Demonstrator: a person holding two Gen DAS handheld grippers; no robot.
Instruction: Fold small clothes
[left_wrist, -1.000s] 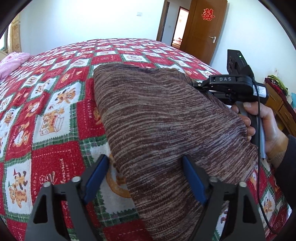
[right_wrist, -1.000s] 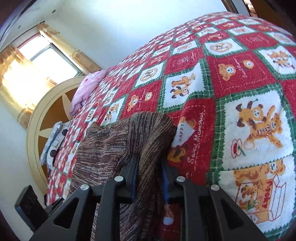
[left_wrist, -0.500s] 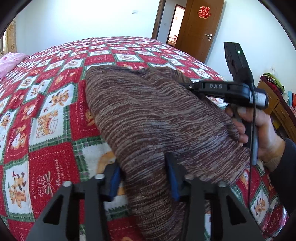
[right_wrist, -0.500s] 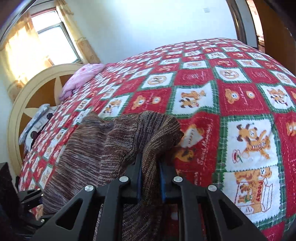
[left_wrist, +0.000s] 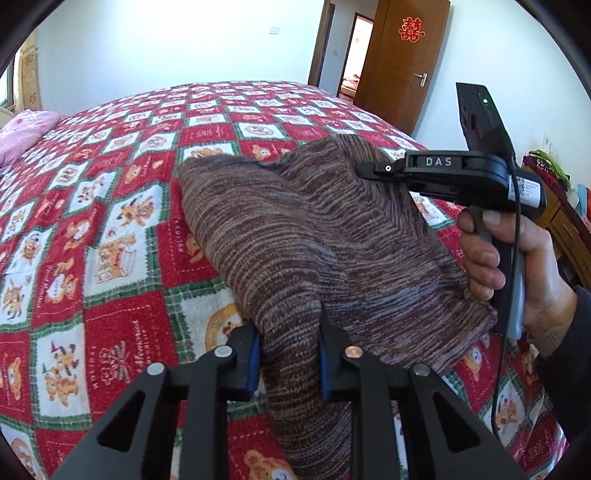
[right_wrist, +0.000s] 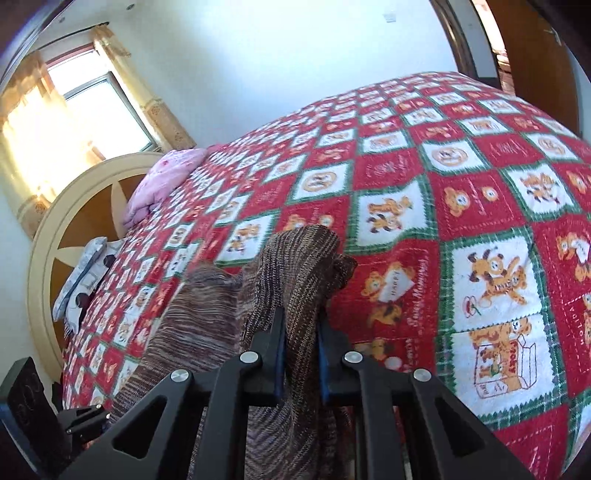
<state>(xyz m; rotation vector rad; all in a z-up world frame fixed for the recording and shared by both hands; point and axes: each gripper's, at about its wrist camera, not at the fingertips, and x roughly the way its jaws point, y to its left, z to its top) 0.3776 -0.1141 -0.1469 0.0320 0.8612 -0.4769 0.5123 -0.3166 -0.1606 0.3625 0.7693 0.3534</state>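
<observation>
Pinching brown knit garment (left_wrist: 303, 236), both grippers angled downward

Garment (left_wrist: 325, 236) on bedspread (left_wrist: 110, 229), pillow (left_wrist: 22, 133) beyond

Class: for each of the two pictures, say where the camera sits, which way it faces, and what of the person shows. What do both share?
Left wrist: on the left hand-held gripper, facing the door; right hand shows.
Right wrist: on the right hand-held gripper, facing headboard and window; no body.
Shared: brown knit garment, pinched in both; red quilt.
</observation>
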